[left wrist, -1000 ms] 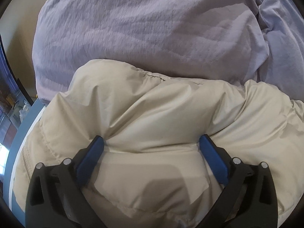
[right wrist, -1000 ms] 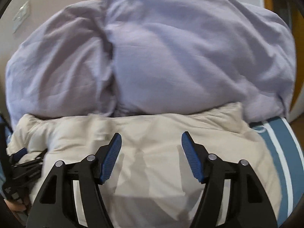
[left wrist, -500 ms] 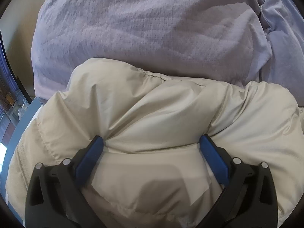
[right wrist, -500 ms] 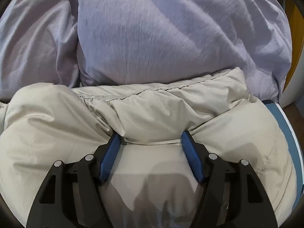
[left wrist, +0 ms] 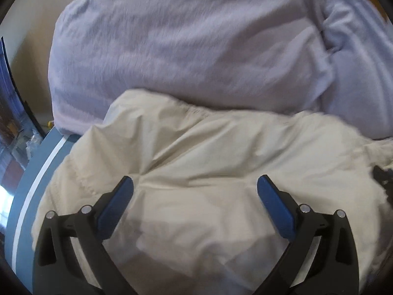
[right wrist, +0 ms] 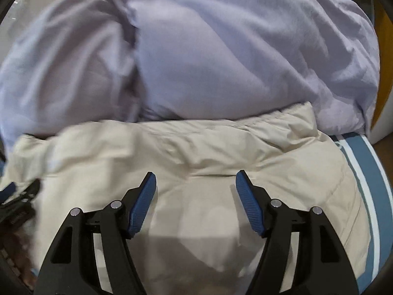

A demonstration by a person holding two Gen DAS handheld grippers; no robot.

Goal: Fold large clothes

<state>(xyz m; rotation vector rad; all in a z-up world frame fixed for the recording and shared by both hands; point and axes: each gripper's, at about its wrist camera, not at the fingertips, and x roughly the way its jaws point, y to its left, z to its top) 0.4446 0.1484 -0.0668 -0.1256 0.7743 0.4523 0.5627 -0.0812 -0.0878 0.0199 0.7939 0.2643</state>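
Note:
A puffy beige jacket lies bunched on the bed, its far edge against lilac bedding. My left gripper hovers over the jacket's left part with its jaws wide; creases run from its left fingertip, but the pads do not squeeze the cloth. My right gripper is over the jacket further right. Its jaws are opening, the cloth lies slack under them, and nothing is pinched. The left gripper's tip shows at the right wrist view's left edge.
Big lilac pillows or a duvet fill the far side. A blue sheet with white stripes shows at both bed edges. A dark shelf stands left of the bed and an orange wooden frame right of it.
The right gripper pushed into the jacket's fold toward the bedding, then drew back and its jaws widened a little. The left gripper pulled back slightly; the fold flattened and the striped sheet reappeared.

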